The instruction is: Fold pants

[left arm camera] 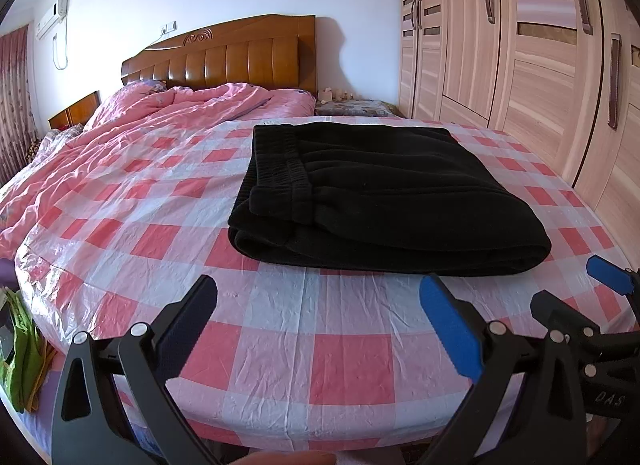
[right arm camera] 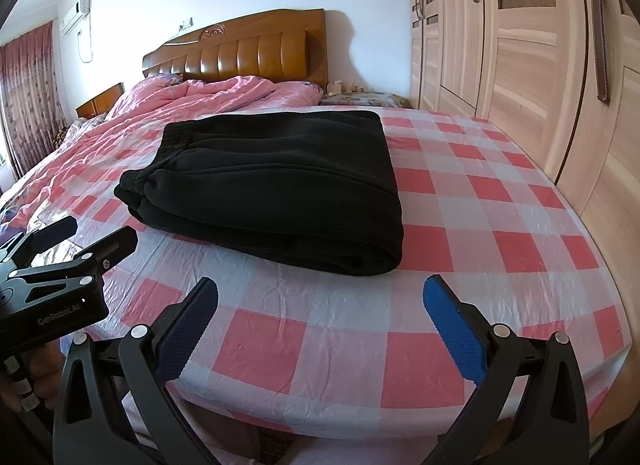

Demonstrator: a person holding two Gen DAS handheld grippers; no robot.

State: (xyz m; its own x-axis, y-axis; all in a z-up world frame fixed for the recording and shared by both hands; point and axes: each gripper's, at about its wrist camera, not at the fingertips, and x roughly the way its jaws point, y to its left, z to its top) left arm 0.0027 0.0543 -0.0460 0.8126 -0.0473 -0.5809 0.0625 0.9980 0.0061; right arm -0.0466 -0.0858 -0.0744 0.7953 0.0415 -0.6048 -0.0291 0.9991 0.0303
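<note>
Black fleece pants, folded into a thick rectangular stack, lying flat on a red-and-white checked sheet covering the bed. Right tool low in the foreground, its 2 blue-padded fingers spread wide, short of the stack and gripping nothing. Left tool at the left edge, also parted, beside the stack without touching. Crumpled pink quilt before a brown headboard; pale wooden wardrobe on the right.

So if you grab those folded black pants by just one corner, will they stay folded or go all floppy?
Probably floppy: the black pants are soft, thick fabric in loose stacked layers, so a one-corner lift would likely let them unfold. They look bulky, so maybe a bit heavy. On the crinkly checked plastic sheet they might slide when pushed. Both the left gripper and right gripper are open, not touching them.
</note>
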